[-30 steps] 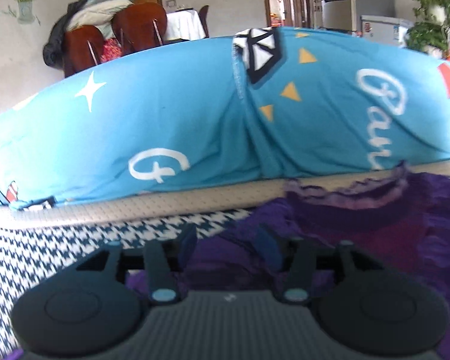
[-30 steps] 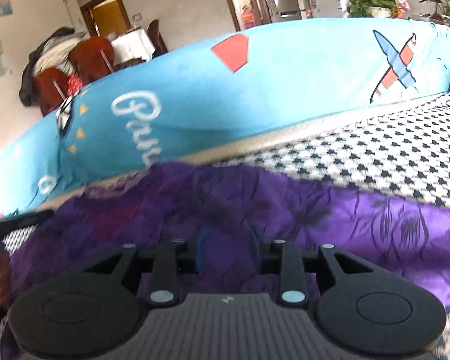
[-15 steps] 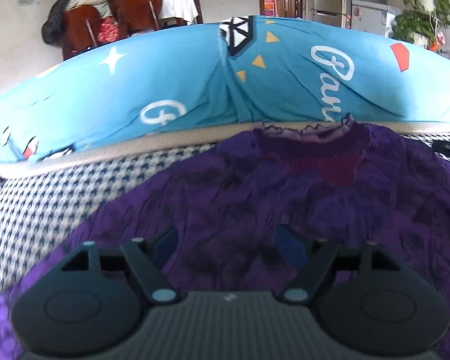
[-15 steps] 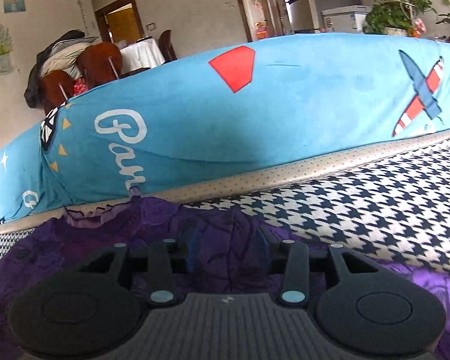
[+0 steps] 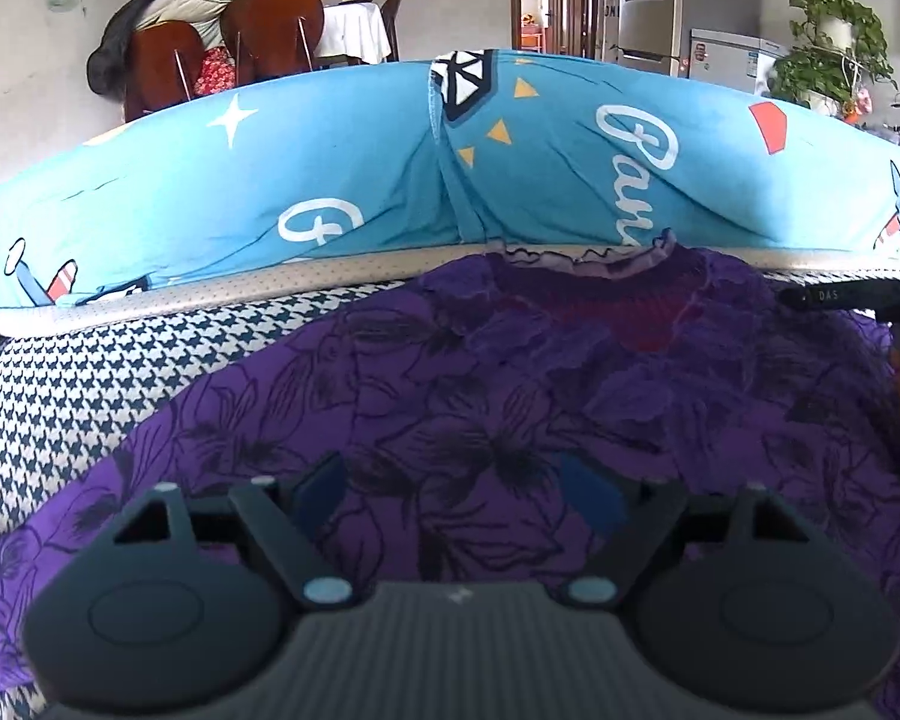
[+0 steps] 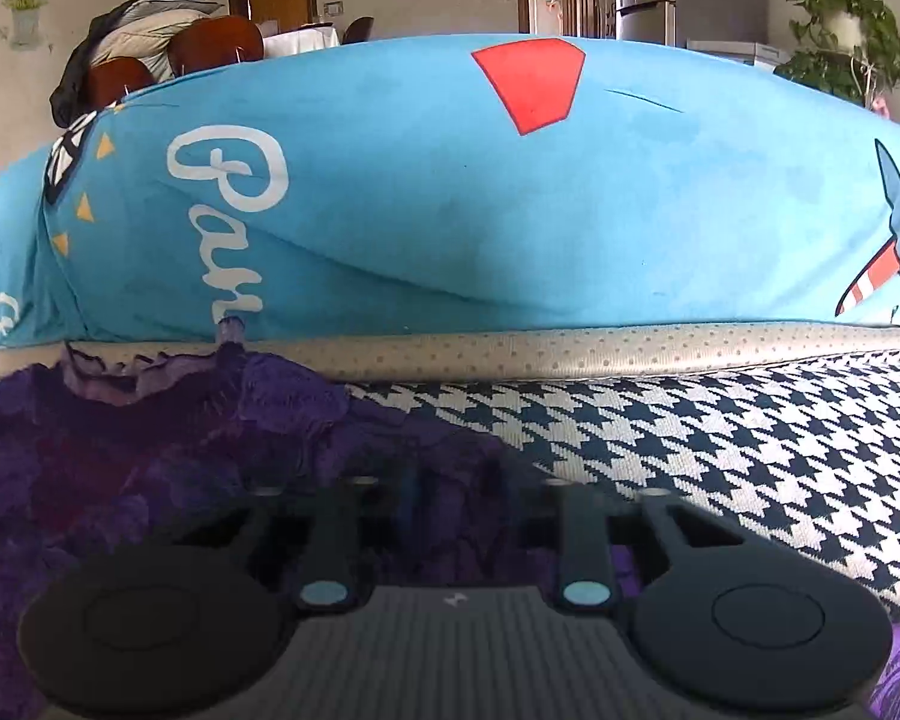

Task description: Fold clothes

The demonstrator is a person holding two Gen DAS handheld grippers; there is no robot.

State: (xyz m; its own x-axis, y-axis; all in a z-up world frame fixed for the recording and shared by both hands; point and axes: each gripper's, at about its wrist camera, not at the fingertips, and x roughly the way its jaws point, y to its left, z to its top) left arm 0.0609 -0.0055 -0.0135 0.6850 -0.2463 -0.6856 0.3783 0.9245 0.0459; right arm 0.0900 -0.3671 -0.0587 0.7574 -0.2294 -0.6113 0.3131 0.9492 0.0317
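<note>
The purple garment [image 5: 510, 408] lies spread flat on the houndstooth cushion [image 5: 90, 384], with its frilled neckline [image 5: 588, 258] at the far side, touching the pale piped edge in front of the blue printed cushion [image 5: 330, 180]. I think it is laid out in this way so that its outline is easy to read before a fold begins.

The left gripper [image 5: 456, 501] hangs over the middle of the garment. Its fingers [image 5: 321, 495] have just been opening and now stand wide; there is only flat cloth below them and nothing between them. It seems to have let the fabric go, or to be waiting for the next hold.

The right gripper [image 6: 456, 498] is at the right side of the garment, close to the place where the purple cloth meets the houndstooth pattern. Its fingers have just been closing and now stand narrow. Purple cloth bunches up between them, but the tips are dark and partly hidden, so I cannot tell for sure if the pads already press on it. My judgement is that this hand takes the right shoulder or sleeve edge to bring it across.

No container is in view; nothing here holds other things.
</note>
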